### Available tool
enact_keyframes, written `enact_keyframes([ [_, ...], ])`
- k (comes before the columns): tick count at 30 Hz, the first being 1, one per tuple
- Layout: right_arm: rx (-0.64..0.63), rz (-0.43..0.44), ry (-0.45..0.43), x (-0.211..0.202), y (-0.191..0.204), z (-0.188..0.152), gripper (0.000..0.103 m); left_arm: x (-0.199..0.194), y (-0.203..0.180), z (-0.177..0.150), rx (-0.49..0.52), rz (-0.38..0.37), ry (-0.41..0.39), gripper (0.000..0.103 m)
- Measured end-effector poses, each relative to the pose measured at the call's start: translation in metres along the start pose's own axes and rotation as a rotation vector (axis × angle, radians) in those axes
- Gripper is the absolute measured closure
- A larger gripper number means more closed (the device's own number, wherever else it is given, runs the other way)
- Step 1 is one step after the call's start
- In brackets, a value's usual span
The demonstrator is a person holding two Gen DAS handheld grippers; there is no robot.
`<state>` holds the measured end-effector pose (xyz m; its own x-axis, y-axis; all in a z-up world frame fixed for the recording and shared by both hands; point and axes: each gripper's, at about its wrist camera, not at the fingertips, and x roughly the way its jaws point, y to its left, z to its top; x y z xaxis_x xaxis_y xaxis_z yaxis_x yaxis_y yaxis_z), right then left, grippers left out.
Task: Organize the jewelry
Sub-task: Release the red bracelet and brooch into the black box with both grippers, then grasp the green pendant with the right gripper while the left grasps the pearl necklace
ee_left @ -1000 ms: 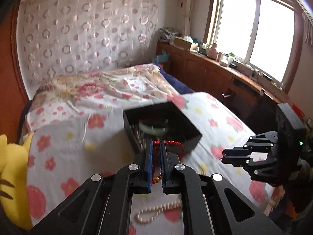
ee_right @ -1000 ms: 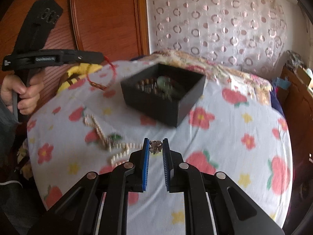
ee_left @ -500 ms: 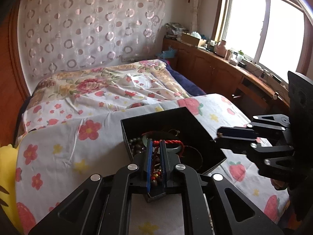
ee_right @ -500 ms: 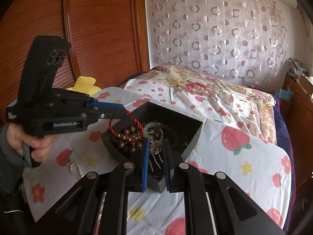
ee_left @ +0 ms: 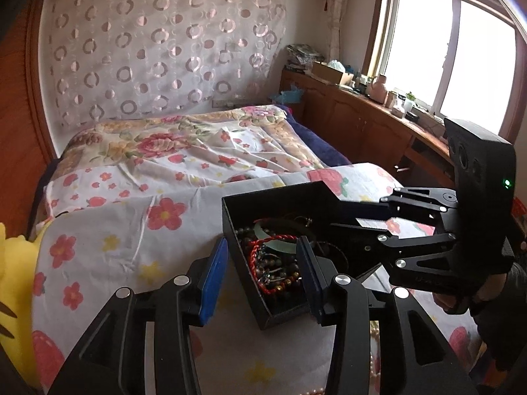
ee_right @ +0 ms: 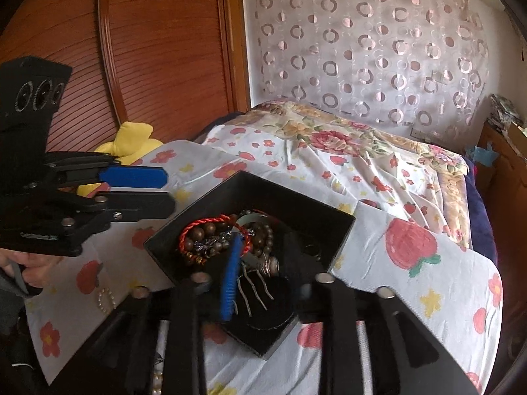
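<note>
A black jewelry box (ee_left: 230, 210) (ee_right: 342, 230) sits on the flowered sheet and holds several bracelets. The red cord bracelet (ee_left: 260, 250) (ee_right: 201, 222) lies inside it on dark bead bracelets. A silver hair comb (ee_right: 260, 276) lies in the box near my right fingers. My left gripper (ee_left: 263, 263) is open over the box's near corner, empty. My right gripper (ee_right: 263, 263) is open over the box, blurred by motion, also seen from the left wrist view (ee_left: 369, 217).
A pearl piece (ee_right: 106, 299) lies on the sheet left of the box, with more pearls (ee_left: 374, 339) by the box. A yellow plush toy (ee_right: 131, 138) sits at the wooden headboard. A wooden sideboard (ee_left: 362, 121) runs under the window.
Both grippers have opened over the box. The red bracelet dropped from my left gripper into the box, and the silver hair comb dropped from my right gripper into it.
</note>
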<state>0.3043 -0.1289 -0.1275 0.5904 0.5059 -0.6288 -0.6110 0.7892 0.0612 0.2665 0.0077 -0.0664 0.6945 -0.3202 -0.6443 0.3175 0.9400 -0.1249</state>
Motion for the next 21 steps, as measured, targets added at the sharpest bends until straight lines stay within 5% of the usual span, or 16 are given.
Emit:
enact_keyframes([
  [7,-0.009,0.026,-0.013,-0.019,0.007,-0.005,0.056,-0.024,0.006,-0.025,-0.01,0.002,0.005,0.049],
  [21,-0.005,0.087,0.102,-0.024,0.04,-0.062,0.064,-0.026,-0.005,-0.112,0.027,-0.047,0.198,0.054],
])
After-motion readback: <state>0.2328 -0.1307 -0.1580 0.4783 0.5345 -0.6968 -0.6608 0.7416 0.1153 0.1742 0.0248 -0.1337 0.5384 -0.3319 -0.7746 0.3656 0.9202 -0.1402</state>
